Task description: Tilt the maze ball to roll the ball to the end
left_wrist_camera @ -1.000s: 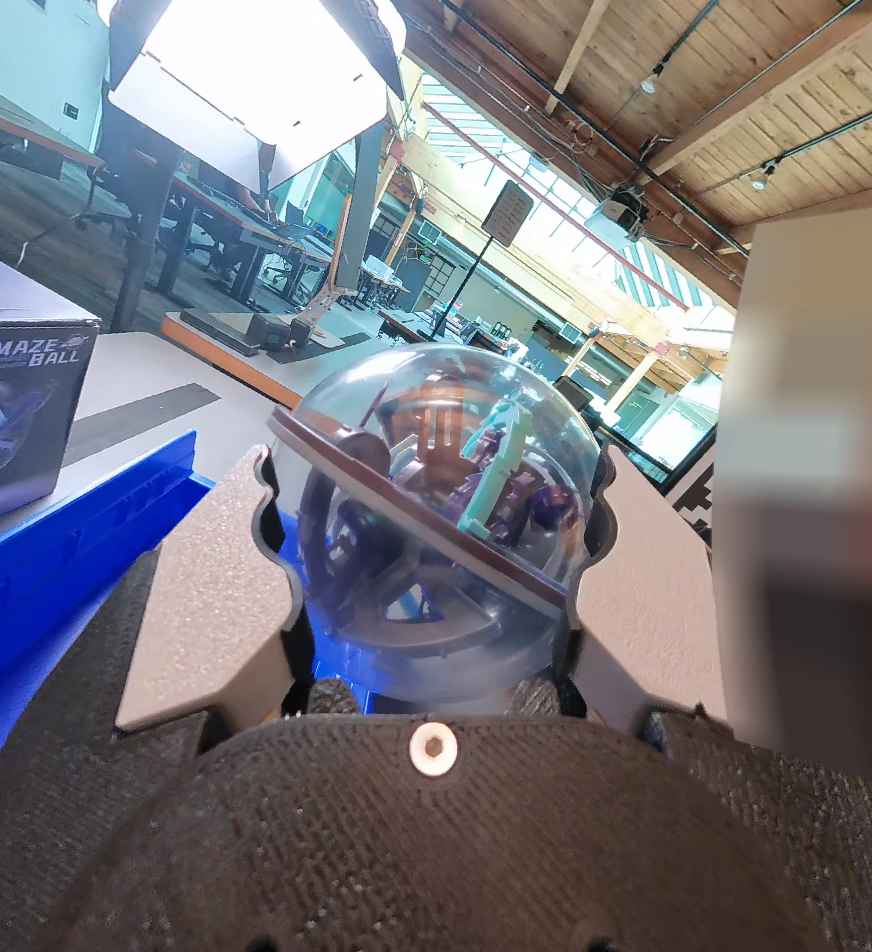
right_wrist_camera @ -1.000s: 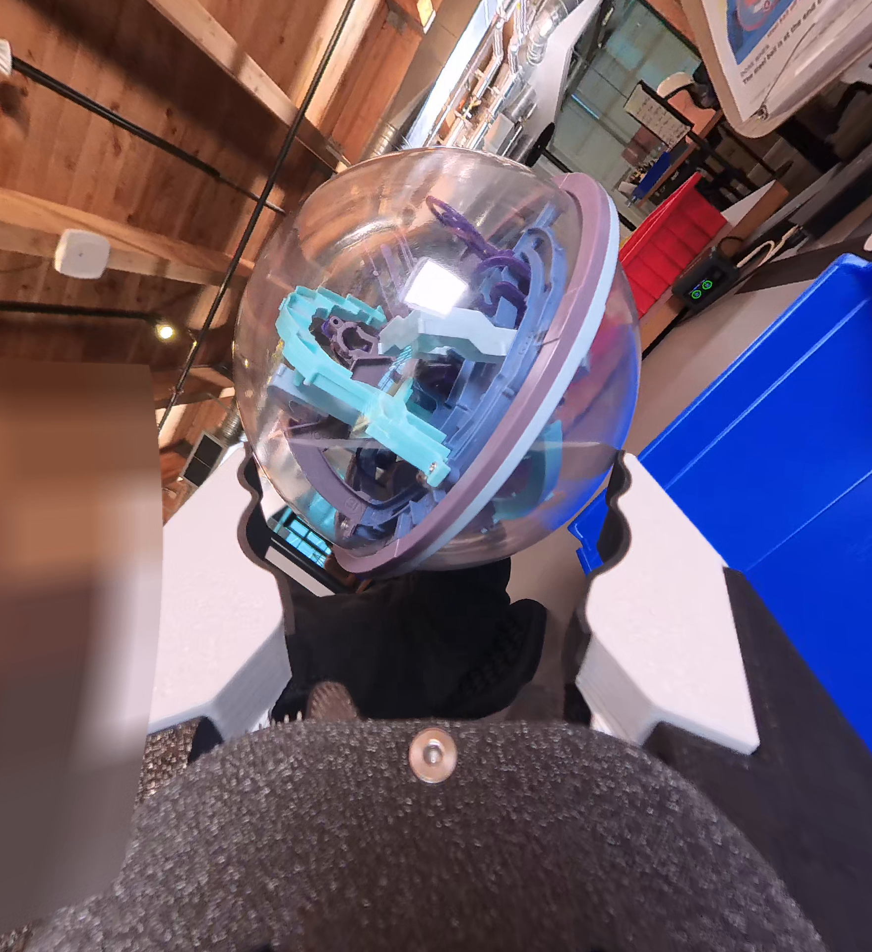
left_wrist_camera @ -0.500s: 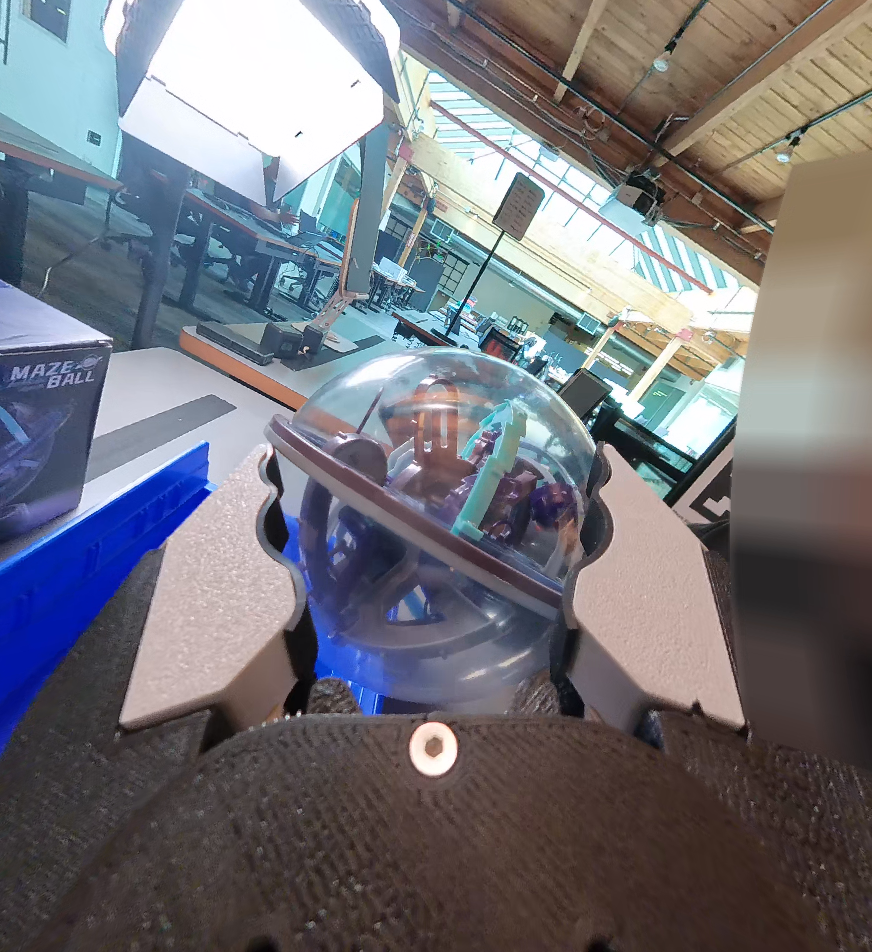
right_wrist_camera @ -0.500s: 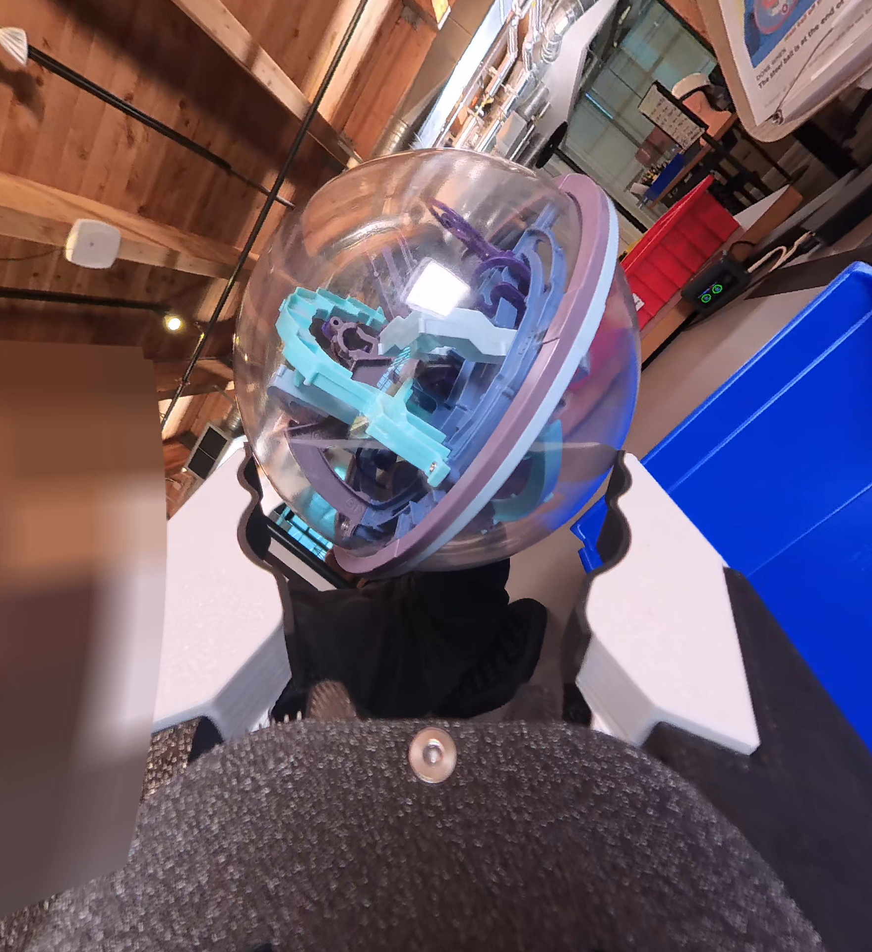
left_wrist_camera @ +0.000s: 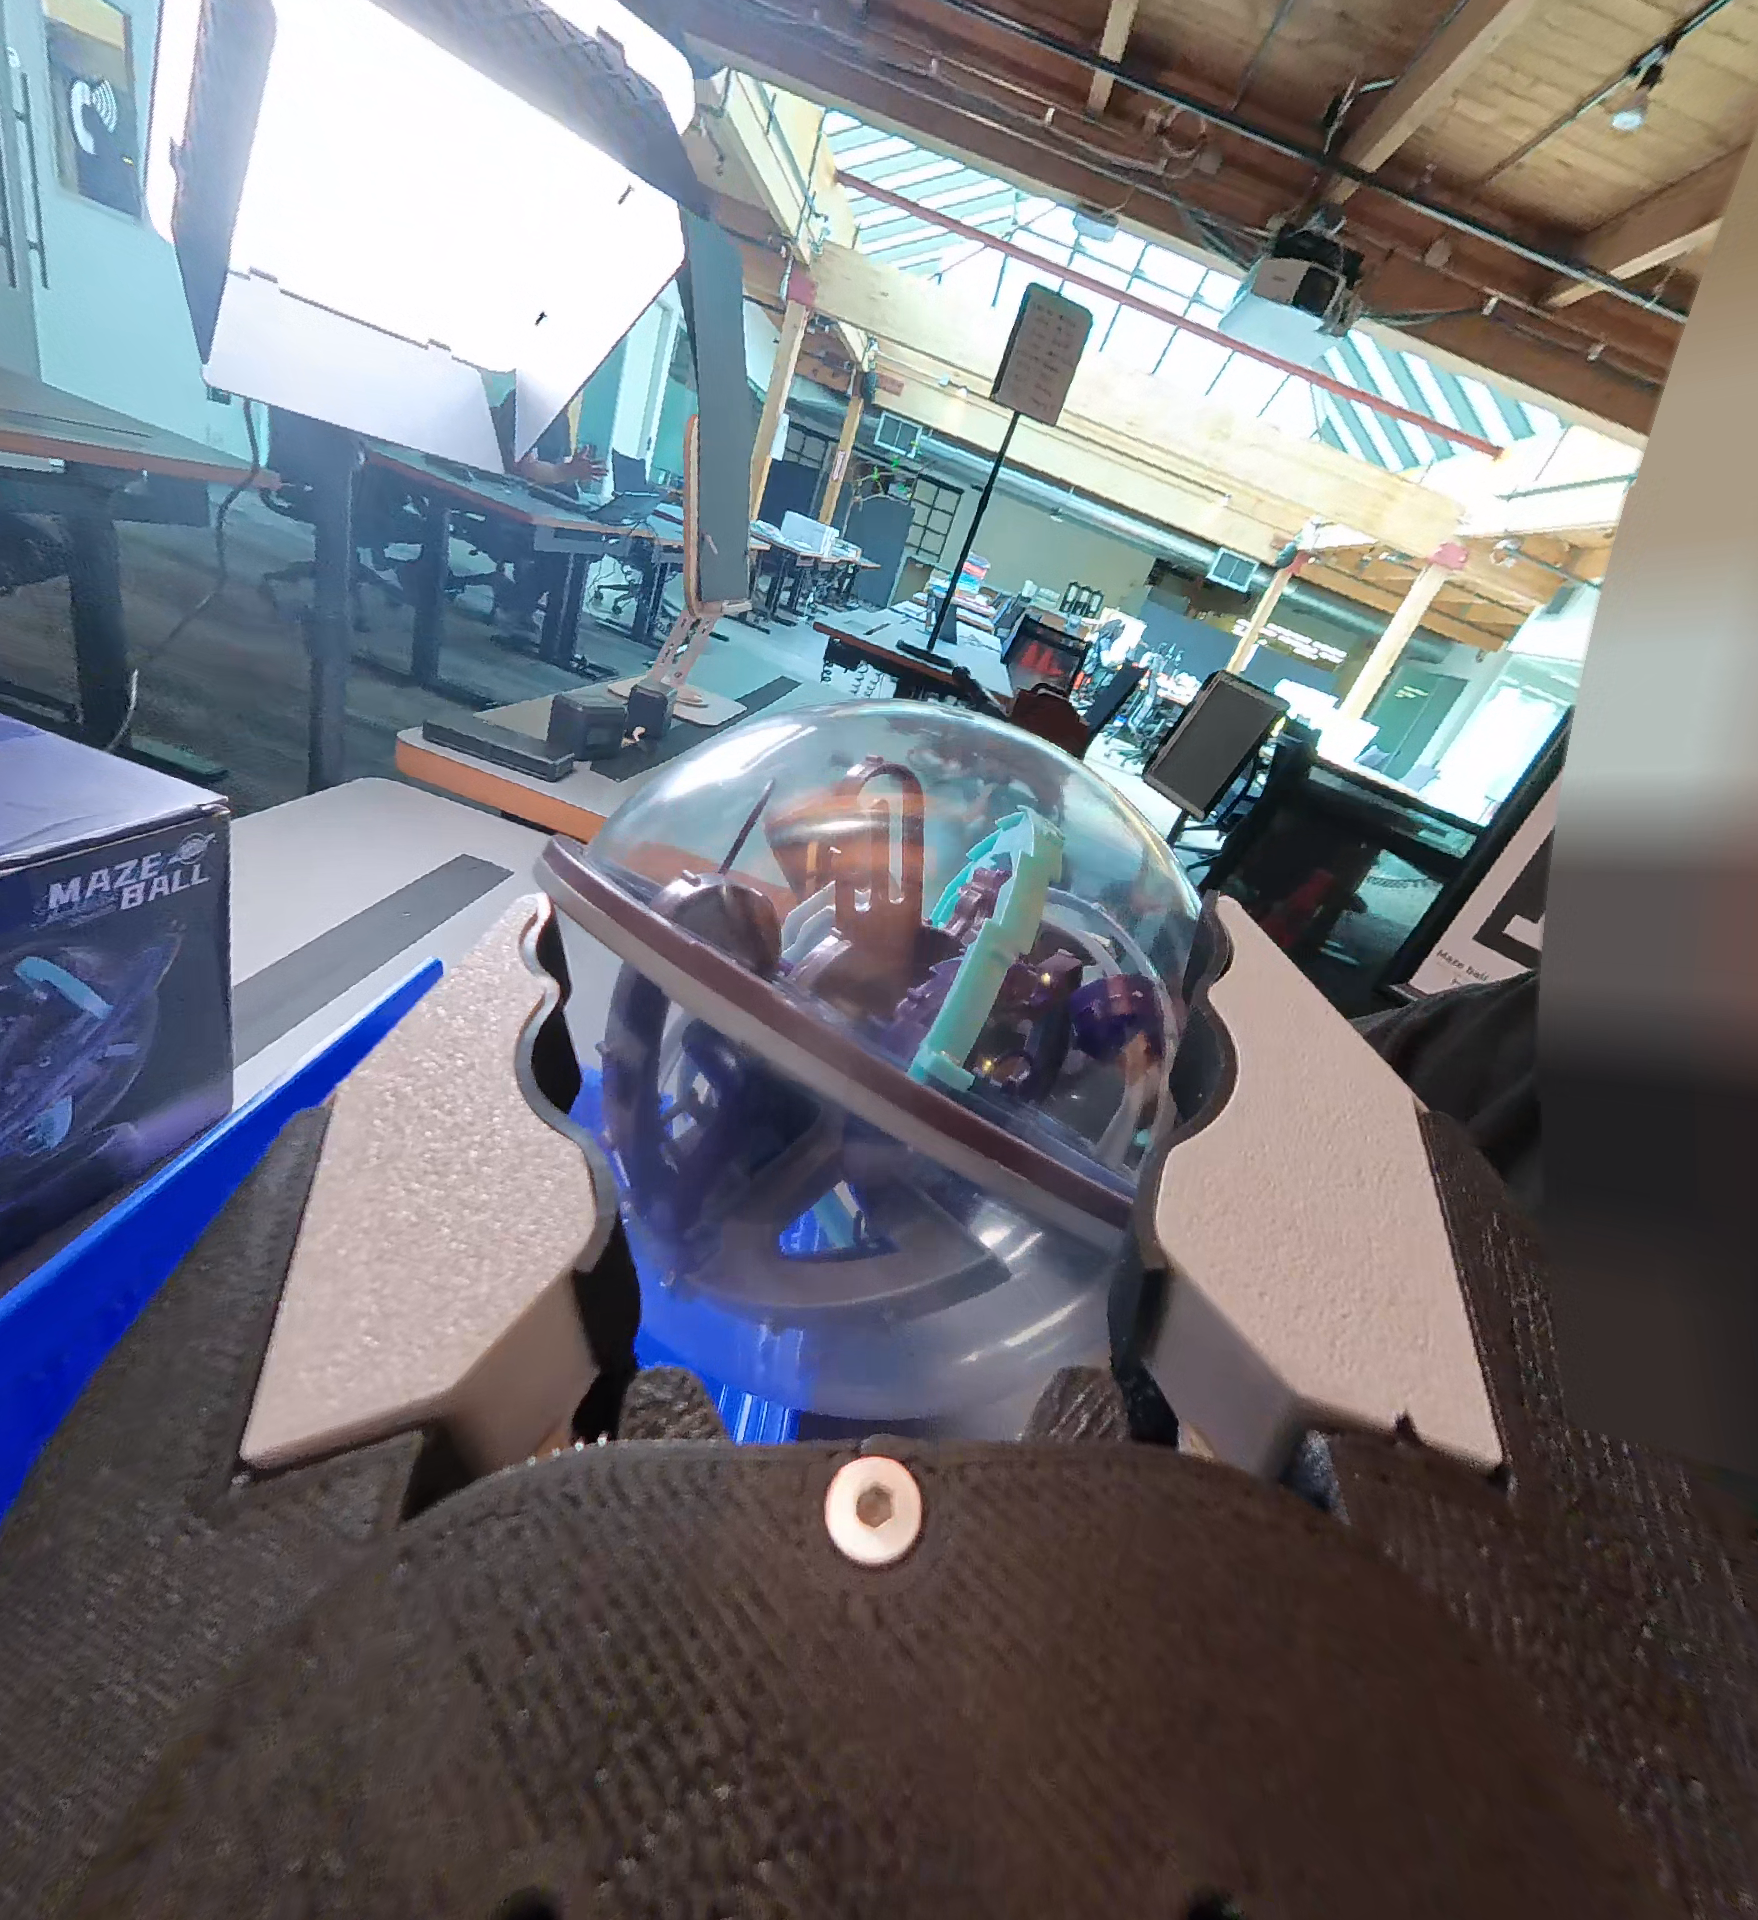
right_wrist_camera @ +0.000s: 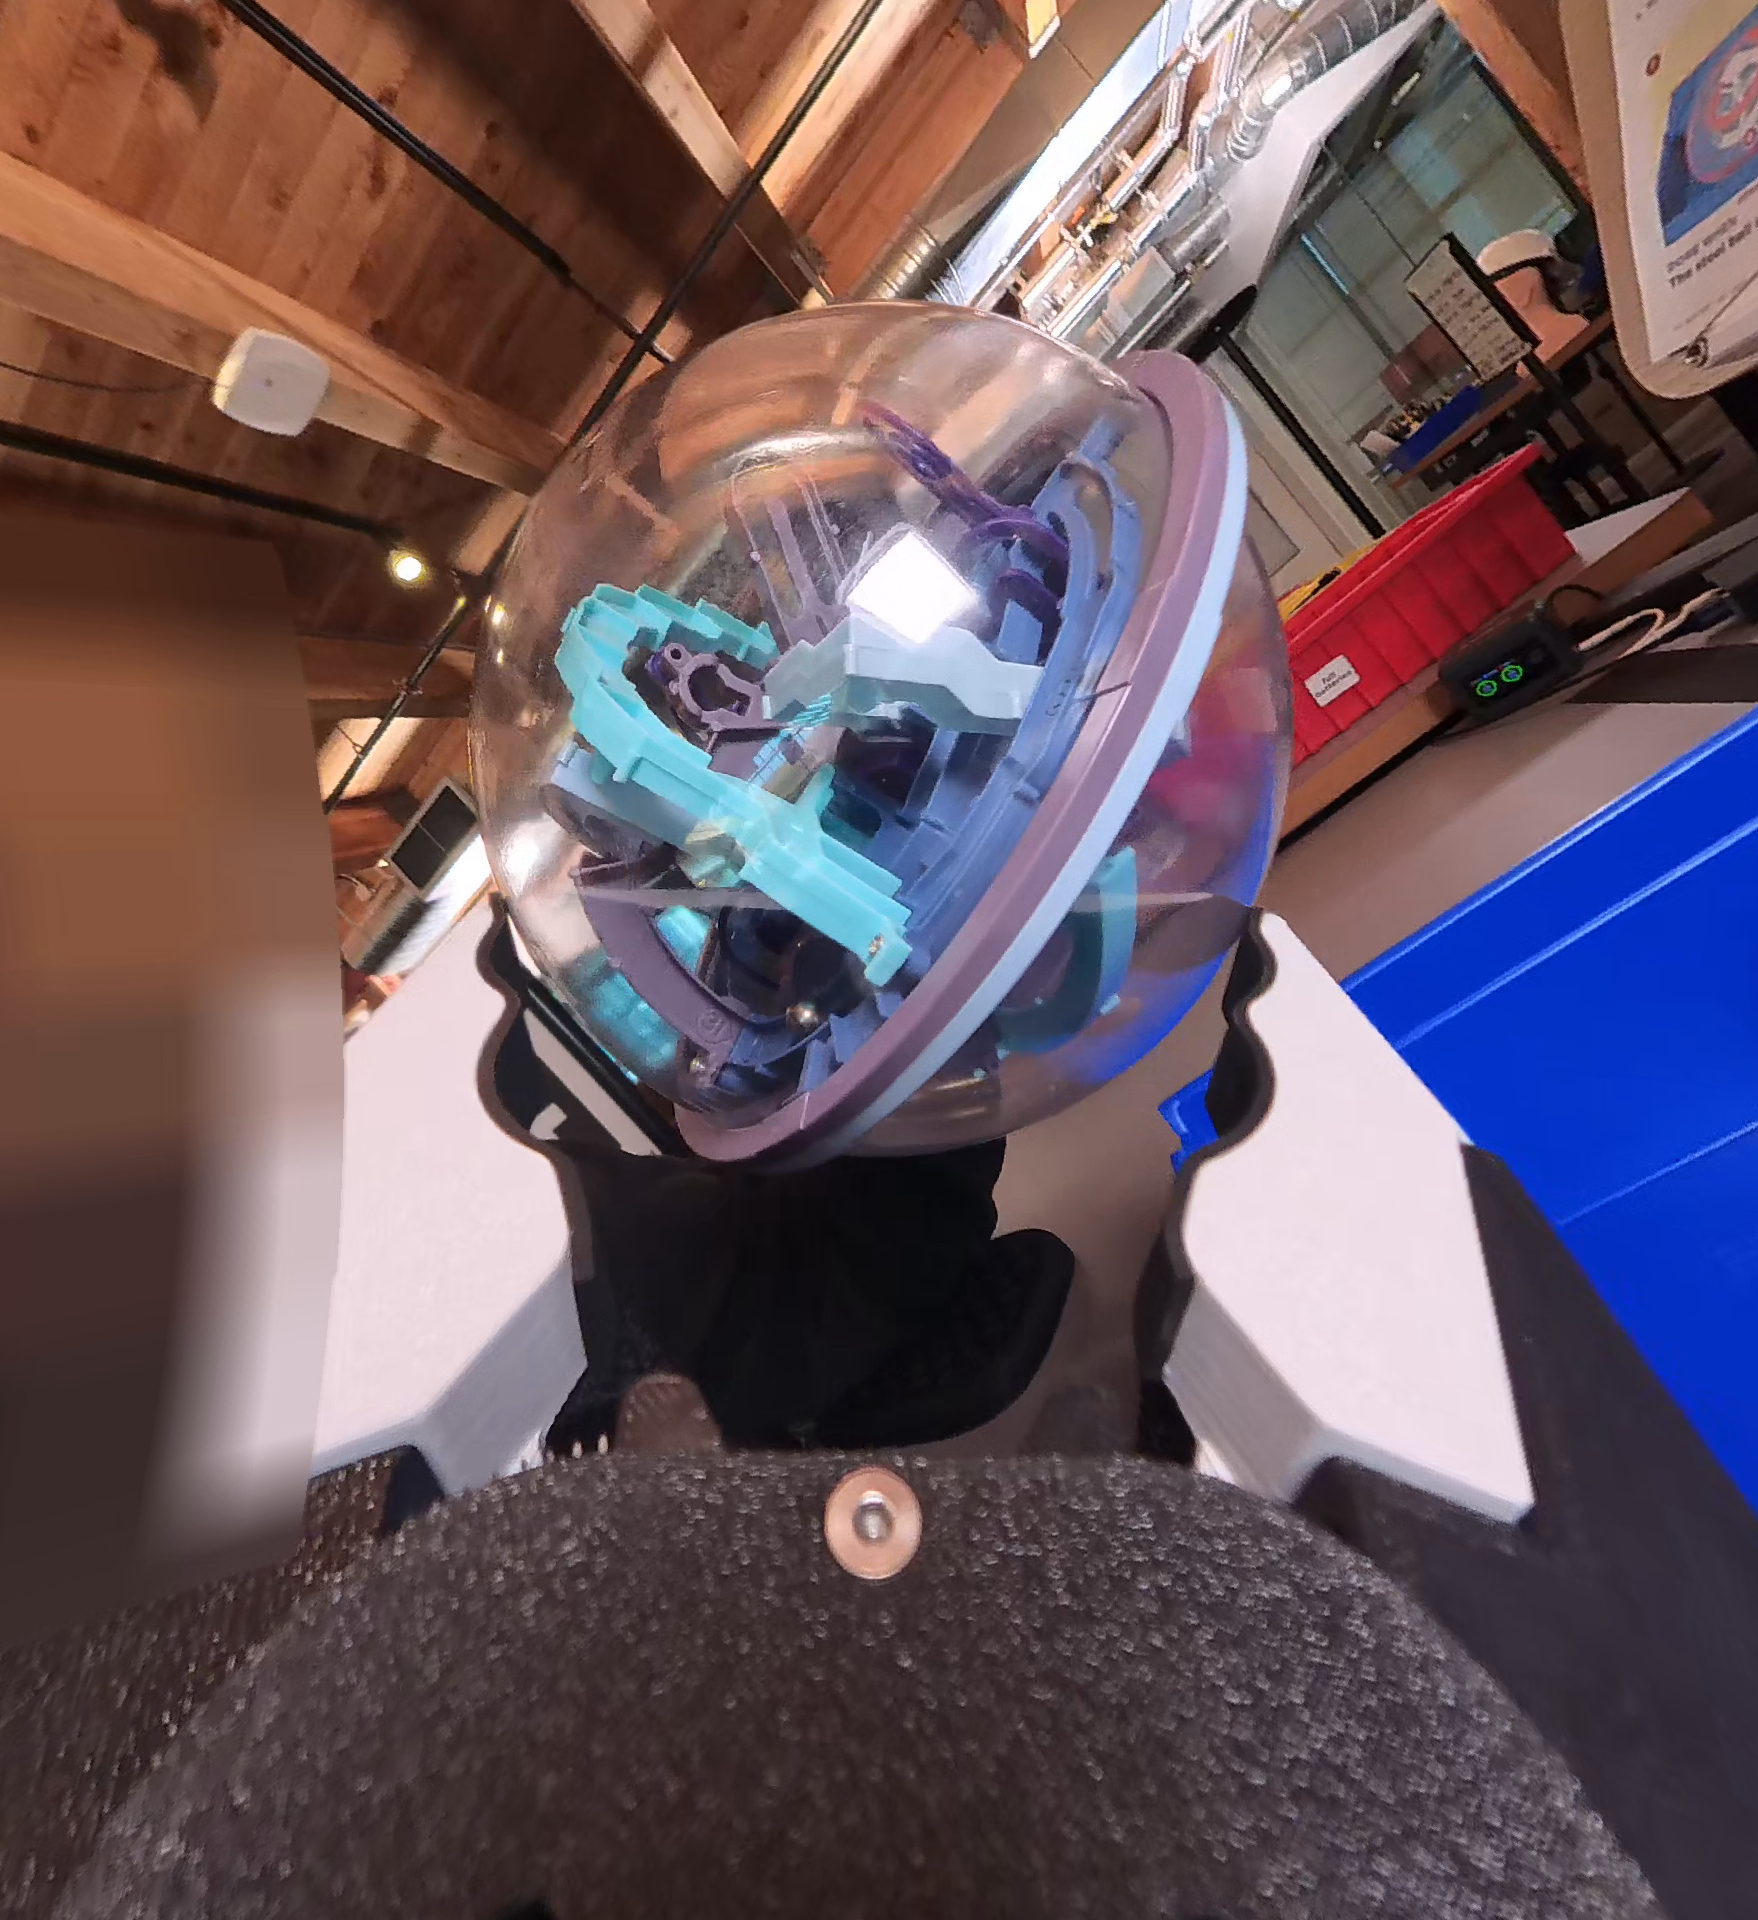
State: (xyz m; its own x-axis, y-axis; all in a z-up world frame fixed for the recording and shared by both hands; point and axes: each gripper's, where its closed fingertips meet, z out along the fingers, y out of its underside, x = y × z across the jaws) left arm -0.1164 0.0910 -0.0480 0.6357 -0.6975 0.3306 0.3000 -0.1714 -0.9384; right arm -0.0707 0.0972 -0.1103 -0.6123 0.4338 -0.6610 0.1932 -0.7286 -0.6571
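Tilting step in hand. Maze ball (left_wrist_camera: 885, 1039) held aloft: left gripper (left_wrist_camera: 870, 1049) fingers clasp its sides; right gripper (right_wrist_camera: 870, 987) fingers cradle it, contact uncertain. Small steel ball (right_wrist_camera: 804, 1014) sits low near the rim. Next: slow, small tilts.

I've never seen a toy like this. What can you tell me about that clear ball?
The maze ball is a clear plastic globe with teal, purple and blue tracks inside and a purple rim band, tilted. It is held off the table: the left hand-held gripper clamps its sides, and the right hand-held gripper meets its lower part.
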